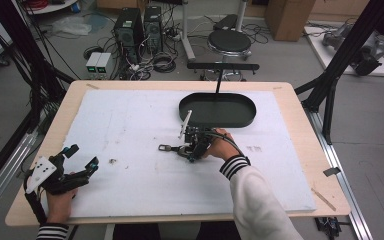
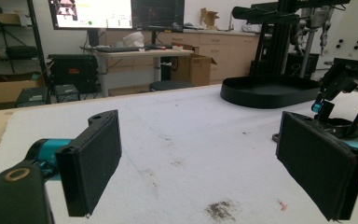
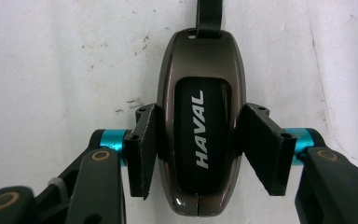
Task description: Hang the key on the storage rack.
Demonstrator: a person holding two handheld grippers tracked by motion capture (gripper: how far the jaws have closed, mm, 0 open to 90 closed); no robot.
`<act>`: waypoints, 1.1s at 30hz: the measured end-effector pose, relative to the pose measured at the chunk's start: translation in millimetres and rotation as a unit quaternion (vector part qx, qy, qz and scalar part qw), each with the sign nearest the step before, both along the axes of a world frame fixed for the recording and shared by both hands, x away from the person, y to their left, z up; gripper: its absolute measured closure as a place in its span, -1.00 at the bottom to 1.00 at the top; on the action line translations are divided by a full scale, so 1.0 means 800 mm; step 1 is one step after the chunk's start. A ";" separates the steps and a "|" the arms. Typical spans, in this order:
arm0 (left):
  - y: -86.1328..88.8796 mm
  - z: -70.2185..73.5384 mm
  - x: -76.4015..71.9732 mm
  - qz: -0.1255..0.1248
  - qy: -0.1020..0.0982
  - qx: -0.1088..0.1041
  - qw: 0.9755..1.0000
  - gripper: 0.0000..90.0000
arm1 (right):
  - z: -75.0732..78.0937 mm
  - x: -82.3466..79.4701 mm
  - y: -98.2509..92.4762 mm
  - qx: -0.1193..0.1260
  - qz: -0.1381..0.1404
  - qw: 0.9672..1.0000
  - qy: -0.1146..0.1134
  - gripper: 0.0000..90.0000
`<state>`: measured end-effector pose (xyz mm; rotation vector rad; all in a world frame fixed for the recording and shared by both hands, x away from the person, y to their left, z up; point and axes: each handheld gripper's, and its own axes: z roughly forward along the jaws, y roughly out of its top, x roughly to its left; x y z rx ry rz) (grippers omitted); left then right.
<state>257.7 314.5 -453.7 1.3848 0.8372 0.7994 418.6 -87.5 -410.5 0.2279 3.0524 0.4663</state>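
your right gripper (image 3: 196, 149) is clamped on the haval key fob (image 3: 199, 140), 1 pad on each long side. the fob lies flat on the white mat (image 1: 130, 130), its black strap (image 3: 209, 16) running away from the jaws. in the high view that's mid-table, just in front of the black oval tray (image 1: 218, 110). your left gripper (image 2: 205, 163) rests at the near left corner, jaws wide, nothing between them.

Key fob (image 3: 199, 140) on mat (image 1: 130, 125), before tray (image 1: 217, 110); stool (image 1: 229, 41) behind table (image 1: 300, 130).
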 end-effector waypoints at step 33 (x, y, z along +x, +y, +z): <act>-0.001 0.000 0.000 0.000 -0.002 0.001 1.000 -0.68 | 0.084 0.008 -0.102 0.210 -0.146 0.964 -0.068 0.06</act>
